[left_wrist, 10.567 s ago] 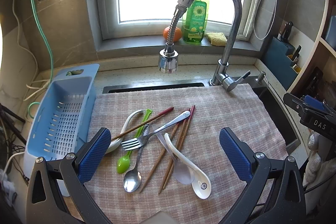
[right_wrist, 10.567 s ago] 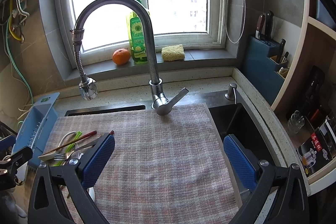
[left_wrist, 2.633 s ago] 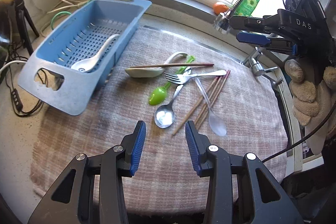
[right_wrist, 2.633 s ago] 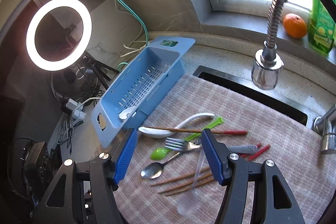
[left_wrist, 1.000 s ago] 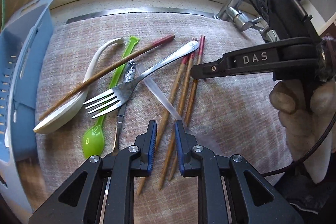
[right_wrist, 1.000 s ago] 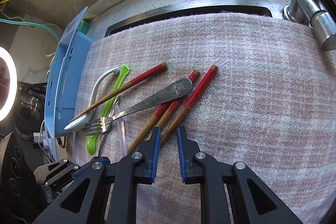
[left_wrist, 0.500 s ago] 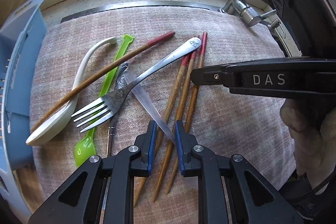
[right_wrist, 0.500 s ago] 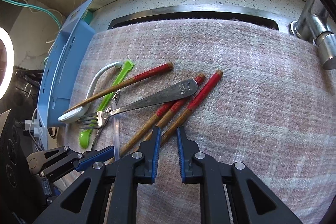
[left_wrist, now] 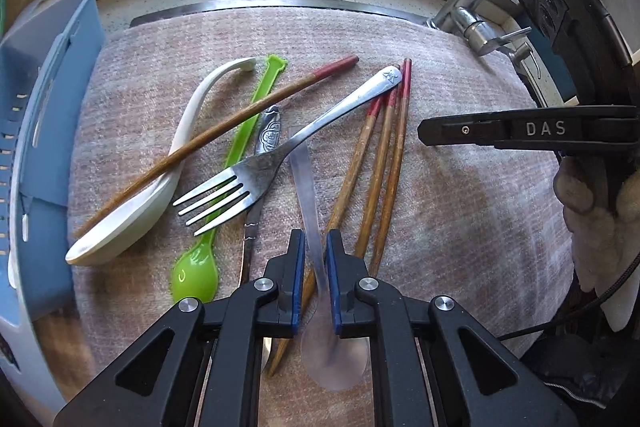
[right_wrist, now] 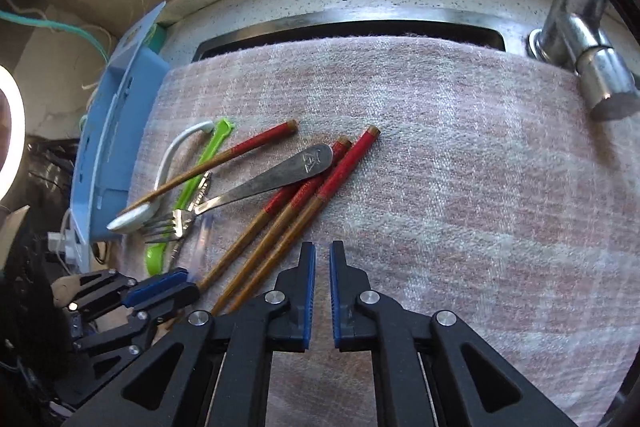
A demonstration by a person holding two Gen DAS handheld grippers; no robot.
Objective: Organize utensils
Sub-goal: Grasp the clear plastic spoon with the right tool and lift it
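Left hand-held gripper [left_wrist: 316, 281] is clamped on the clear plastic spoon [left_wrist: 310, 211], pads on either side of the handle just above the bowl. The bowl sits behind the fingertips, under the gripper body. The handle runs straight ahead from the jaws, away from the camera, and its far end goes under the fork [left_wrist: 256, 171] handle. So the long axis is nearly in line with the gripper's pointing direction, tilted slightly left.

Key relation for the next move: the spoon is pinned at the far end by the fork, which lies diagonally across it. To my eye a straight lift would tip or drag the fork; pulling back along the handle first looks cleaner.

Three chopsticks [left_wrist: 380, 179] lie just right of the left jaws, roughly parallel to the spoon; the nearest one passes under the pad region, contact unclear. A fourth chopstick [left_wrist: 216, 139] lies across the white ceramic spoon [left_wrist: 132, 215], well left. The green spoon [left_wrist: 196, 271] is left and near.

Right hand-held gripper [right_wrist: 322, 291]: jaws closing, a narrow gap left and nothing between them, over bare cloth [right_wrist: 460, 187] on the table. Chopsticks lie ahead-left of it.

The left is plainly the nearer hand for the spoon. The blue basket [left_wrist: 44, 131] is far left of the left gripper, so the carry likely goes leftward over the pile.
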